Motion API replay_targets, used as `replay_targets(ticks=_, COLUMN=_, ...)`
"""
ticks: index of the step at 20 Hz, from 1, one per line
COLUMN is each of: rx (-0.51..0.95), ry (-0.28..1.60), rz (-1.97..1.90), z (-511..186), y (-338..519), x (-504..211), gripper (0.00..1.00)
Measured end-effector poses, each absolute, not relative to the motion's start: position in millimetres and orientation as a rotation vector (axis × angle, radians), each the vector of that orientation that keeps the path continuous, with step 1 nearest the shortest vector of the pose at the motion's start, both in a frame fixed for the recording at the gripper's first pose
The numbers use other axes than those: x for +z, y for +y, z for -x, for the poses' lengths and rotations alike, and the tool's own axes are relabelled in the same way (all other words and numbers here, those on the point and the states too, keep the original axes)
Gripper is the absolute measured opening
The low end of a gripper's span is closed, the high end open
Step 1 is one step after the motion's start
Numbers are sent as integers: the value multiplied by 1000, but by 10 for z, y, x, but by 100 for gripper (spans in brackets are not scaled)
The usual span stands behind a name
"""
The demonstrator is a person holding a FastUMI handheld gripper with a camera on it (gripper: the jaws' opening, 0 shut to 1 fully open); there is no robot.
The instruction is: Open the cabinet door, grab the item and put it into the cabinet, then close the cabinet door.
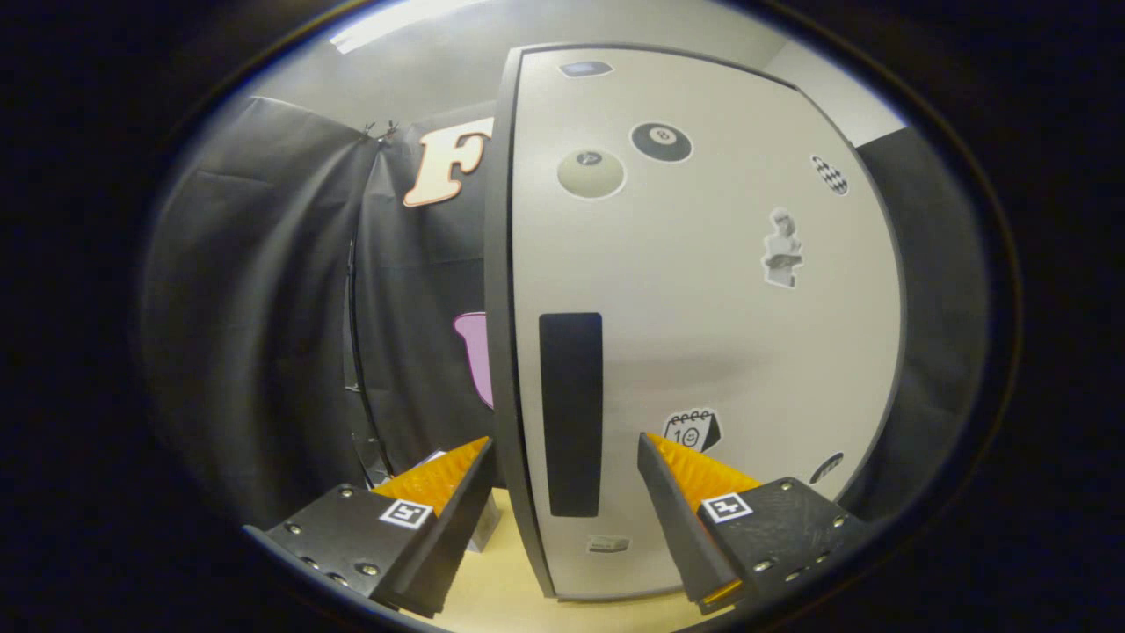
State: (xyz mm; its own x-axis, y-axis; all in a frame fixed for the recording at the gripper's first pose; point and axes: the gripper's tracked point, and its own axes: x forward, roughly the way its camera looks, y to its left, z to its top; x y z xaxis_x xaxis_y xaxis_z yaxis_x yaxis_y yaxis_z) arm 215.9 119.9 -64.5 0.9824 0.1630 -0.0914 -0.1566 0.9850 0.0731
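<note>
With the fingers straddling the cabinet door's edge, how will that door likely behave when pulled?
The cabinet door looks like a flat, rigid panel, so it should probably swing rather than flex. Its dark recessed handle sits between the open gripper fingers, offering a likely purchase. The smooth face may be slippery.

The gripper (567, 519) is held level and pointed straight forward, its two fingers reaching away from the camera side by side. The jaws stand wide apart, with an open gap between them and nothing pressed by either pad. The left finger (439, 505) and the right finger (685, 501) sit at about the same height, each tapering to a thin tip at its far end, and the ribbed inner faces turn toward one another across the gap. A small square marker sits on top of each finger near its base. Both finger bases are broad blocks fastened with screws.
</note>
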Motion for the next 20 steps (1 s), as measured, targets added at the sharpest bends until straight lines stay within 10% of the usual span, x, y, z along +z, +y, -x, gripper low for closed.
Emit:
replay_targets(ticks=7, rx=146, ry=91, rz=-62, z=-2292, y=1177, x=-670, gripper=95)
replay_targets(ticks=9, rx=143, ry=90, rz=-66, z=-2301, y=1175, x=-667, gripper=72)
replay_targets(ticks=12, rx=137, ry=98, rz=-80, z=-2305, y=1174, x=-663, gripper=71)
replay_targets(ticks=16, rx=128, ry=105, rz=-82, z=-2344, y=1199, x=-704, gripper=38)
replay_targets(ticks=20, rx=130, ry=92, rz=-89, z=-2324, y=1185, x=-694, gripper=30)
